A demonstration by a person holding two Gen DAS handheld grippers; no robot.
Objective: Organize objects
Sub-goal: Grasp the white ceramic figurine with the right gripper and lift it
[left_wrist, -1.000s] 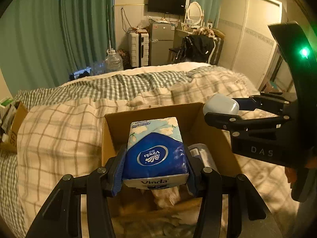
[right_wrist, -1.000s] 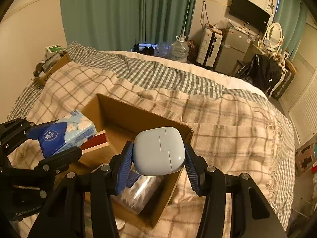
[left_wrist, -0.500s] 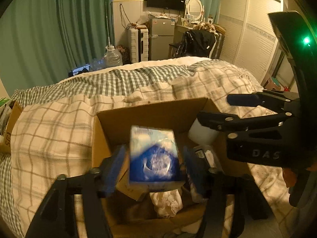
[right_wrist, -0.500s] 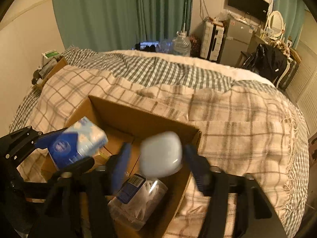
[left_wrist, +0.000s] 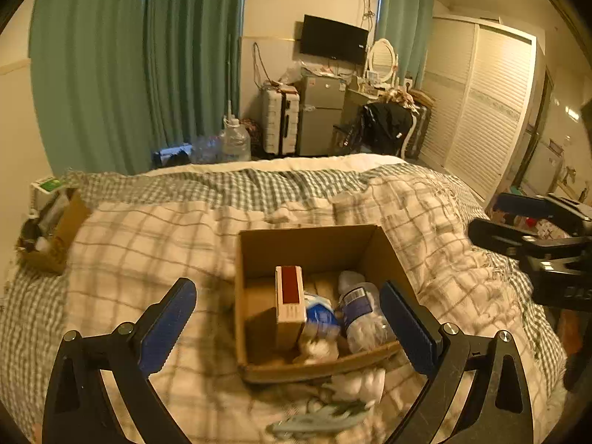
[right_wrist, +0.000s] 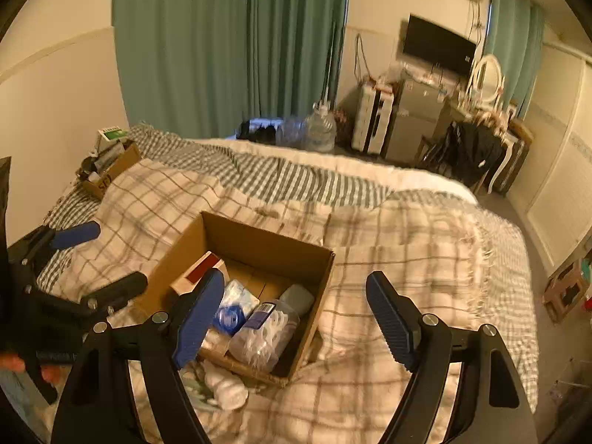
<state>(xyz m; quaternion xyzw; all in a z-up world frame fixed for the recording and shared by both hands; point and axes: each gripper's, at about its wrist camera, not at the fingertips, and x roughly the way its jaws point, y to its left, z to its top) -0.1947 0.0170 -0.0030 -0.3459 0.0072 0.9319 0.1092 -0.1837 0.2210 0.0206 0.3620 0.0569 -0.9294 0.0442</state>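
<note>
An open cardboard box (left_wrist: pixel 310 248) sits on the checked bedspread; it also shows in the right wrist view (right_wrist: pixel 266 238). Inside lie the blue tissue pack (left_wrist: pixel 320 316) (right_wrist: pixel 233 305), a red-topped carton (left_wrist: pixel 290 303) (right_wrist: pixel 201 272), a clear plastic container (left_wrist: pixel 364 320) (right_wrist: pixel 264 335) and the pale earbud case (right_wrist: pixel 298 296). My left gripper (left_wrist: pixel 292 323) is open and empty above the box's near side. My right gripper (right_wrist: pixel 296 318) is open and empty above the box's right part.
White cloth (left_wrist: pixel 360 383) and a pale green item (left_wrist: pixel 322 420) lie on the bedspread in front of the box. A second cardboard box (left_wrist: pixel 55 229) with clutter sits at the bed's left edge. Curtains, suitcase, fridge and wardrobe stand beyond the bed.
My left gripper opened and dropped the tissue pack into the box. My right gripper opened and dropped the earbud case into the box. Both grippers rose and pulled back.
</note>
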